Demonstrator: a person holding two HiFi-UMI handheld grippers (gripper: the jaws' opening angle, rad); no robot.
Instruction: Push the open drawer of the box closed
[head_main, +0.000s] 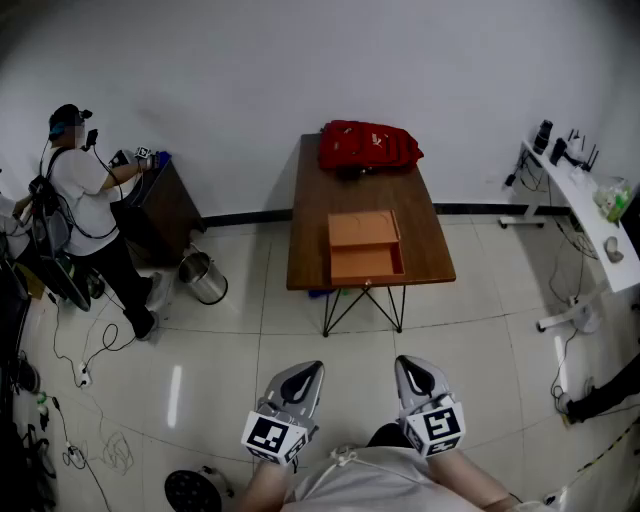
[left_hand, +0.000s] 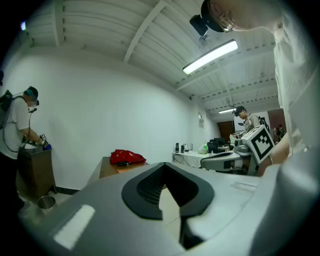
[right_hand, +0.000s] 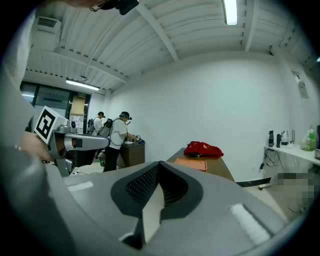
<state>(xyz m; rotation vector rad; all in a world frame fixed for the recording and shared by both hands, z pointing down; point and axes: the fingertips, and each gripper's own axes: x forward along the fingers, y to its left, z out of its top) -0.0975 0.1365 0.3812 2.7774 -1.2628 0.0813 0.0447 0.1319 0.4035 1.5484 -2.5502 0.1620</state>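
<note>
on the table (head_main: 310, 200), an orange box (head_main: 364, 228), its drawer (head_main: 366, 264) out

You're standing in a bare lab room: white walls (head_main: 250, 80), tiled floor (head_main: 230, 380), loose cables (head_main: 95, 350), strip lights (left_hand: 210, 56), an equipment-laden bench (head_main: 585, 220), another person (head_main: 85, 195) wearing recording gear.

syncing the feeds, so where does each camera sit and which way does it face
Head view: on the head, steeply down at table and box; left claw, right claw and forearms show.
Left gripper view: on the left claw, along its shut jaws toward the table; right claw at right.
Right gripper view: on the right claw, likewise; left claw at left.
All three share the table and red bag.
</note>
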